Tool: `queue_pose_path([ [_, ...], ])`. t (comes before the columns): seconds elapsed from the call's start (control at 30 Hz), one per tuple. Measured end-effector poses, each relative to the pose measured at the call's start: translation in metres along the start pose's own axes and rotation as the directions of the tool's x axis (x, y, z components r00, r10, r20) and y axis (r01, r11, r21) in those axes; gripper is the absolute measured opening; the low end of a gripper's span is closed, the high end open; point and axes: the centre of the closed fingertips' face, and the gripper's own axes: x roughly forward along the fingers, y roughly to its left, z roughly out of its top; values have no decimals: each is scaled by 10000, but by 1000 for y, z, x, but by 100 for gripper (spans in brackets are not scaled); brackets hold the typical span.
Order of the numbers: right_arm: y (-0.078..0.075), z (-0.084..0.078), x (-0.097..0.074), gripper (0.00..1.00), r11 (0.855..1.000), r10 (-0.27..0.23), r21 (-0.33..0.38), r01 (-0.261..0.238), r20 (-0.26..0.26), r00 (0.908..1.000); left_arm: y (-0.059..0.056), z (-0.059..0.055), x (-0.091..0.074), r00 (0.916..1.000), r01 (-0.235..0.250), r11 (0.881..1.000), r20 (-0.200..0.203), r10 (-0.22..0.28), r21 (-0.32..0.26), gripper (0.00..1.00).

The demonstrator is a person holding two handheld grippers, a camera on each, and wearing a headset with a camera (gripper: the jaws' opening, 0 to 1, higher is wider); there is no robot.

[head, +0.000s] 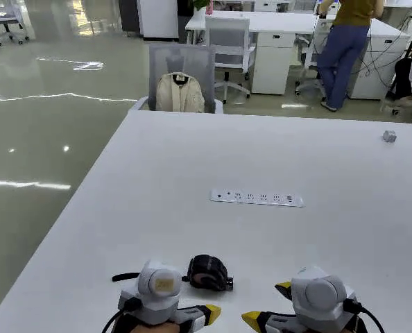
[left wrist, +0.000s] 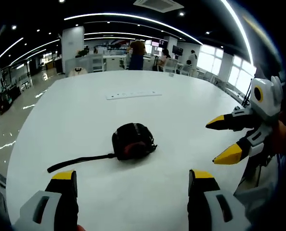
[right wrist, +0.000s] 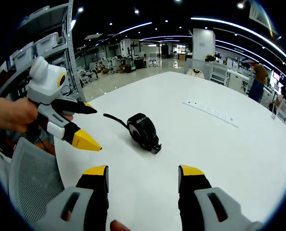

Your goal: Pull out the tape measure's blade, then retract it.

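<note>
Lying ahead of L gripper point(left wrist: 132, 176), R gripper point(right wrist: 143, 169), tape measure point(head: 208, 272), jaws spread

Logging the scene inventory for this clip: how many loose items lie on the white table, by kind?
Tape measure: 1
Power strip: 1
Small grey object, too small to identify: 1
Total: 3

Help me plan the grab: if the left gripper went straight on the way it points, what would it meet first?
Probably the tape measure, which lies on the table ahead of the open left gripper, in line with the gap between its jaws. Height is unclear, so it might pass over.
</note>
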Motion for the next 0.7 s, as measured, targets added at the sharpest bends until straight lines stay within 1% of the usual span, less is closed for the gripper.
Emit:
queue_pose_path([
  [0.17, 5, -5, -10, 62, 9998, -120, 161, 120, -10, 9999, -3, -4, -10, 9999, 126, 9997, 26, -127, 229, 95],
  [0.2, 6, -5, -14, 62, 9993, -112, 353, 110, 47, 9999, -2, -4, -12, 9999, 142, 9997, 61, -144, 201, 95],
  [0.27, 10, -3, -18, 63, 9990, -30, 457, 22, 176, 9998, -1, -4, -15, 9999, 120, 9997, 95, -122, 194, 96],
  [0.33, 12, -2, -23, 65, 9990, -112, 427, 106, 145, 9998, -2, -3, -19, 9997, 159, 9997, 184, -162, 157, 96],
  [0.37, 12, -2, -25, 66, 9987, -125, 506, 116, 165, 9998, -2, -3, -21, 9997, 165, 9997, 199, -168, 171, 97],
  [0.4, 13, 0, -28, 67, 9978, -151, 651, 131, 297, 9994, -2, -2, -24, 9995, 172, 9996, 254, -178, 217, 97],
  [0.5, 15, 1, -35, 69, 9956, -304, 902, 268, 392, 9988, -2, -2, -29, 9993, 236, 9994, 297, -243, 238, 97],
  [0.63, 19, -3, -42, 71, 9914, -479, 1237, 423, 421, 9980, -2, 0, -39, 9987, 248, 9990, 437, -264, 365, 99],
  [0.7, 21, -5, -47, 72, 9893, -528, 1381, 463, 435, 9977, -1, 1, -44, 9983, 285, 9990, 504, -302, 337, 99],
])
